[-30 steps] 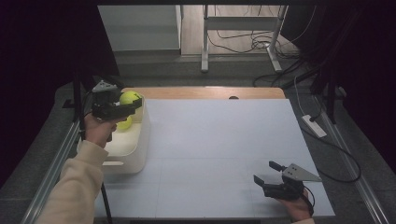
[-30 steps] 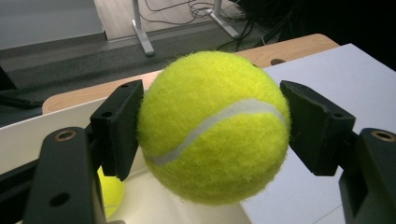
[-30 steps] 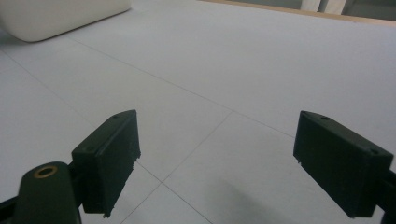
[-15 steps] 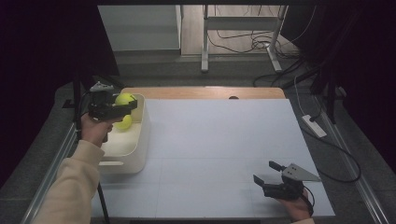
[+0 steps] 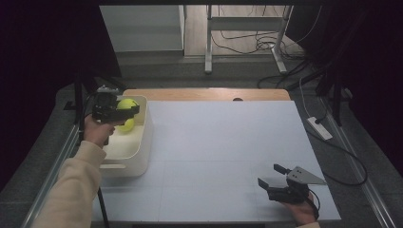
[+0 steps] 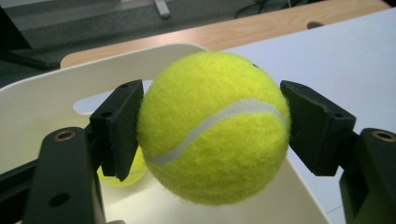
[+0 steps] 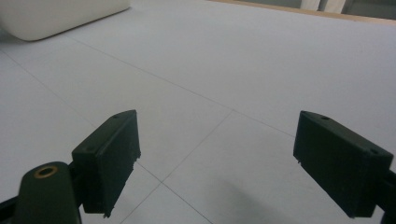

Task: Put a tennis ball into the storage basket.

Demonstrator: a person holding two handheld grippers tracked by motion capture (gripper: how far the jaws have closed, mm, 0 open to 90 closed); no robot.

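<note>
A yellow tennis ball (image 6: pixel 212 128) is clamped between the jaws of the left gripper (image 5: pixel 117 110) and held above the white bin (image 5: pixel 142 142) at the table's 9 o'clock edge. A second yellow ball (image 5: pixel 126 125) is seen inside the bin beneath it. At 5 o'clock, the right gripper (image 7: pixel 215 158) is held with jaws spread wide, nothing between them, over the white table (image 5: pixel 223 142).
</note>
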